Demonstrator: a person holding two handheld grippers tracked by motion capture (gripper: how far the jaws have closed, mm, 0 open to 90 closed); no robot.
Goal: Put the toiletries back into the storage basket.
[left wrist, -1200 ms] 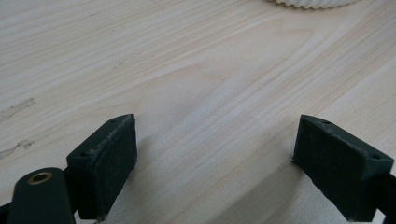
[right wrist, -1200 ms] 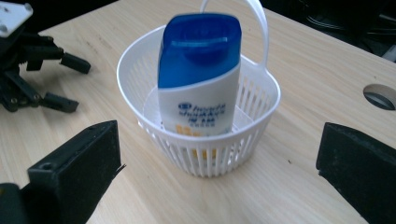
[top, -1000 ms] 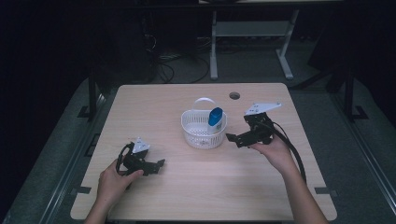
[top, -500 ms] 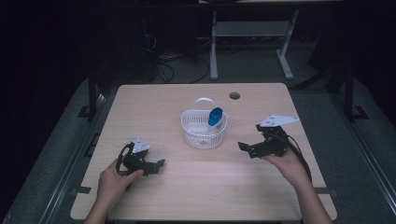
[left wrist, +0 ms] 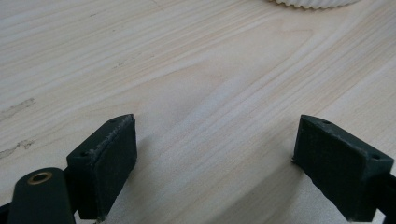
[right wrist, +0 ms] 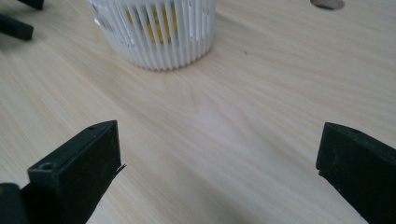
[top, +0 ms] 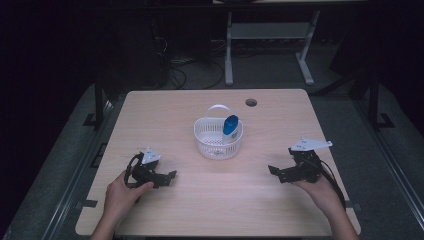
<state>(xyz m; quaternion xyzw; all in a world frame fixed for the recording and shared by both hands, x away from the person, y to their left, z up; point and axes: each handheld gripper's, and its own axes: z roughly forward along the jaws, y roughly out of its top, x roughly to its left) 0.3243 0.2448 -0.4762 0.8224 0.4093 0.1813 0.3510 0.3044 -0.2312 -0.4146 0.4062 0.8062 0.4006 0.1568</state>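
A white slatted basket (top: 218, 145) with a handle stands at the middle of the wooden table (top: 215, 210), with a blue object (top: 230, 124) leaning inside it on the right. In the right gripper view the basket (right wrist: 156, 32) shows something yellow through its slats. My left gripper (top: 171, 177) rests low at the front left, open and empty, pointing right. My right gripper (top: 273, 171) sits at the front right, open and empty, aimed left toward the basket. Bare wood lies between the jaws in the left gripper view (left wrist: 215, 154) and the right gripper view (right wrist: 219, 163).
A round cable hole (top: 251, 102) is in the table behind the basket at the right. Dark floor, cables and a white desk frame (top: 267, 35) lie beyond the far edge. Metal rails run along both table sides.
My right gripper has drawn back from beside the basket toward the front right and lowered near the table. The left gripper has stayed where it was.
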